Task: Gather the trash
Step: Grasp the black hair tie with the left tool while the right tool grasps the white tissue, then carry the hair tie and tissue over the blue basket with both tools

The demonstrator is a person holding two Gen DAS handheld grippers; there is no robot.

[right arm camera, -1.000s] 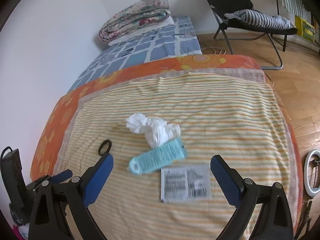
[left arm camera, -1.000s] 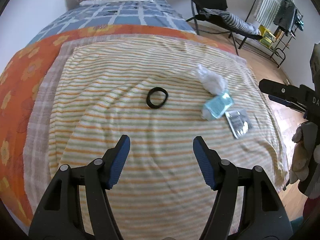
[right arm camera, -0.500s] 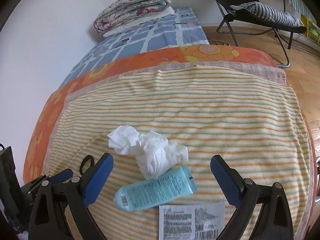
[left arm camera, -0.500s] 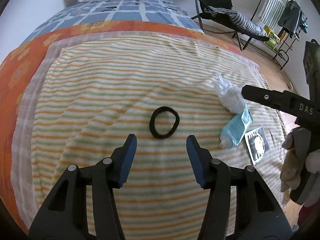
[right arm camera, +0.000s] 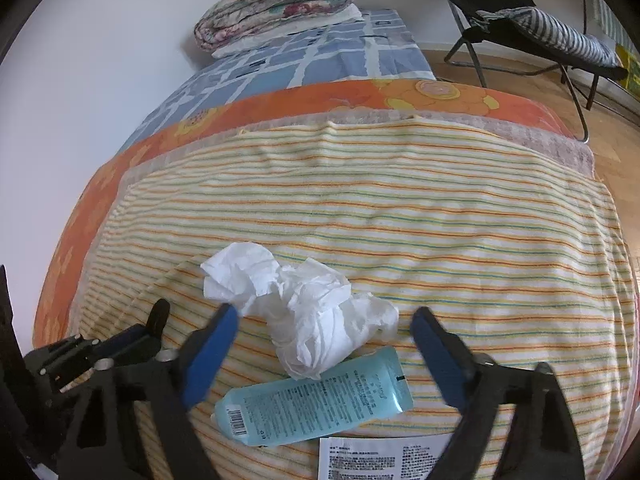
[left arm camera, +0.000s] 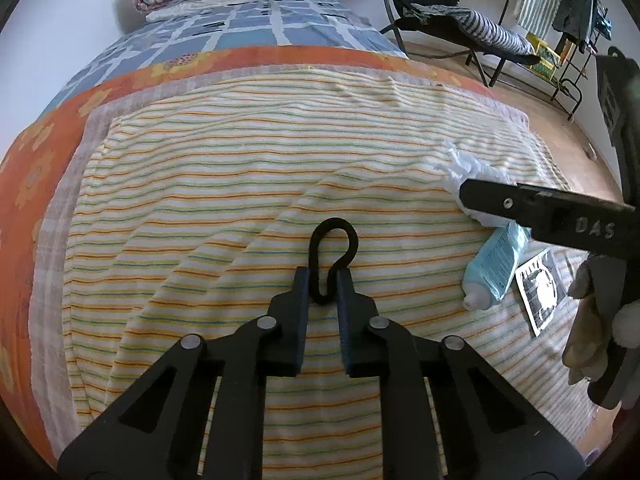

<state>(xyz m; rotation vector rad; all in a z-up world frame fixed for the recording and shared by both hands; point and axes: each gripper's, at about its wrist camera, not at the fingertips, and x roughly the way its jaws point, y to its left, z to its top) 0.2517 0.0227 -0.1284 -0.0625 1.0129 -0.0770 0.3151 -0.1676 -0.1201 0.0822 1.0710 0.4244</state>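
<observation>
Trash: hair tie (left arm camera: 331, 258), tissue (right arm camera: 304, 316), tube (right arm camera: 316, 396), all on bed (right arm camera: 440, 216).
Left tongs (left arm camera: 323, 280): pinched on hair tie, squashing it for lifting.
Right tongs (right arm camera: 320, 344): wide apart, straddling tissue beside tube.

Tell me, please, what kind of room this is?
Most likely a bedroom in a home. A bed covered with a striped towel fills the view, folded quilts are stacked at its far end, and a folding chair and a clothes rack stand on the wooden floor beside it.
</observation>
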